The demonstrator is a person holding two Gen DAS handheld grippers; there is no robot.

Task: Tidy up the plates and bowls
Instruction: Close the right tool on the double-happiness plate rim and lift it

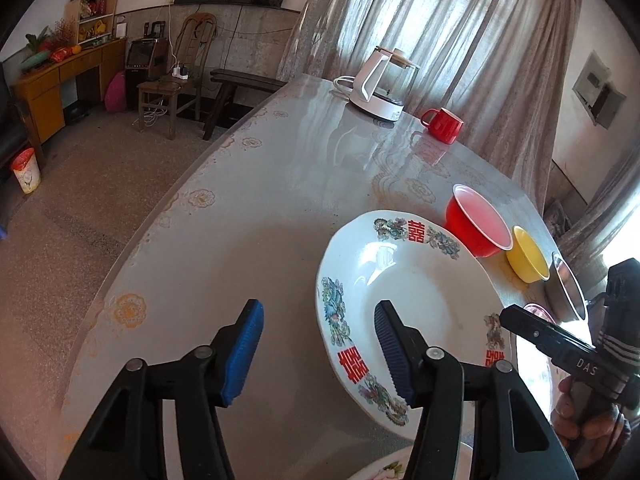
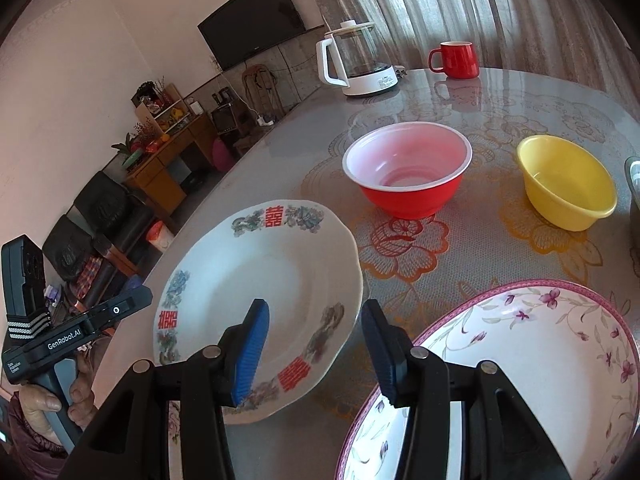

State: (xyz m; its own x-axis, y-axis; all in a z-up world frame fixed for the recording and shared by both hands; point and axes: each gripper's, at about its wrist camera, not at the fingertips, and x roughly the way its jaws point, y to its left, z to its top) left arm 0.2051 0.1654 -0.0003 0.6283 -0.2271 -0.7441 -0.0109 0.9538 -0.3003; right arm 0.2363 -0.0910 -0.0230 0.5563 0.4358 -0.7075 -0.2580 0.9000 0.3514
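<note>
Hovering over the desk (image 2: 520, 92), both grippers hang with fingers apart and nothing grasped. The left gripper (image 1: 318, 354) straddles the near-left rim of the dragon plate (image 1: 404, 292), one finger above the dish, the other outside it, so that hand looks closest. The right gripper (image 2: 316, 350) sits over the gap between that plate's right edge and the flowered plate (image 2: 540, 360), with the red bowl (image 2: 408, 168) and yellow bowl (image 2: 566, 180) well beyond.
</note>
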